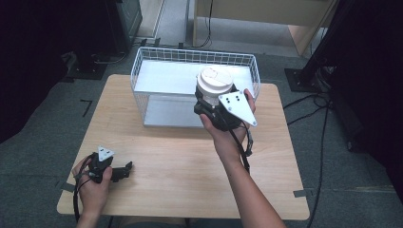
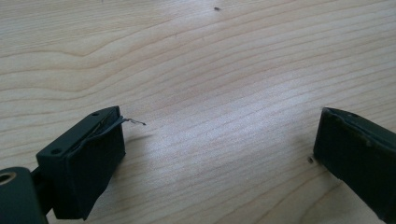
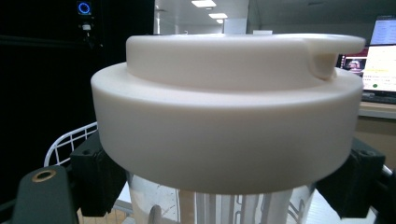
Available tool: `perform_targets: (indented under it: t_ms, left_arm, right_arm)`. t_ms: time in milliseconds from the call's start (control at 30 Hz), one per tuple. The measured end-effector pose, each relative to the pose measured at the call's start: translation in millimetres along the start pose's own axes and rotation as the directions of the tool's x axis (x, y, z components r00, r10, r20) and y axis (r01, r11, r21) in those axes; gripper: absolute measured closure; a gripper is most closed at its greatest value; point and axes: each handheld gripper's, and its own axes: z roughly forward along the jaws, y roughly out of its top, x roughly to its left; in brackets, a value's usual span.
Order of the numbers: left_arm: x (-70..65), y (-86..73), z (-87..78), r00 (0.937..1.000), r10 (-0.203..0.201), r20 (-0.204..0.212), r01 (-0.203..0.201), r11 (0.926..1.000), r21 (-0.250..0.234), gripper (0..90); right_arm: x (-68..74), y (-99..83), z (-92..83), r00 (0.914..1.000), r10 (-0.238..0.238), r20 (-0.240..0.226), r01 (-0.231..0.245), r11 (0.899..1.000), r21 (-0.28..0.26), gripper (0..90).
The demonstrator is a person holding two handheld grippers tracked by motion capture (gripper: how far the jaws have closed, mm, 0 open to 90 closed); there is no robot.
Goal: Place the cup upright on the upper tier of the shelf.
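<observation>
A clear cup with a cream-white lid [image 1: 215, 80] [image 3: 224, 116] is held upright above the right part of the white wire basket [image 1: 142, 66]. My right gripper [image 1: 211, 105] [image 3: 229, 186] is shut on the cup's clear body just below the lid, one jaw on each side. My left gripper [image 1: 124, 170] [image 2: 219, 149] rests low at the table's front left corner, its jaws wide apart with bare wood between them.
The light wooden table [image 1: 180, 161] has rounded corners. The wire basket [image 3: 65, 144] stands at the table's back middle. Black stands and cables [image 1: 323, 104] lie on the grey floor to the right. A monitor [image 3: 380, 56] glows in the background.
</observation>
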Motion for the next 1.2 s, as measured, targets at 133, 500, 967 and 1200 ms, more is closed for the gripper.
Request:
perform_targets:
  t_ms: [133, 500, 967, 1200]
  left_arm:
    - [0.0, 0.0, 0.0, 1.0000, 0.000, 0.000, 0.000, 1.0000, 0.000, 2.4]
    - [0.1, 0.0, -0.1, 1.0000, -0.002, 0.001, 0.002, 1.0000, 0.000, 2.4]
    - [0.2, 0.0, -0.3, 1.0000, -0.002, 0.002, 0.002, 1.0000, 0.001, 2.5]
    - [0.0, 0.0, -0.1, 1.0000, -0.002, 0.000, 0.002, 1.0000, 0.000, 2.5]
  right_arm:
    - [-1.0, 2.5, 7.6, 1.0000, 0.003, 0.004, -0.003, 1.000, 0.003, 15.4]
    - [-3.3, 9.2, 26.0, 0.9994, 0.022, 0.025, -0.022, 1.000, -0.009, 15.4]
    - [-4.4, 21.8, 62.9, 0.9976, 0.005, 0.070, -0.005, 1.000, -0.001, 15.4]
    - [-8.8, 24.0, 81.6, 0.9955, 0.020, 0.092, -0.021, 1.000, 0.009, 15.4]
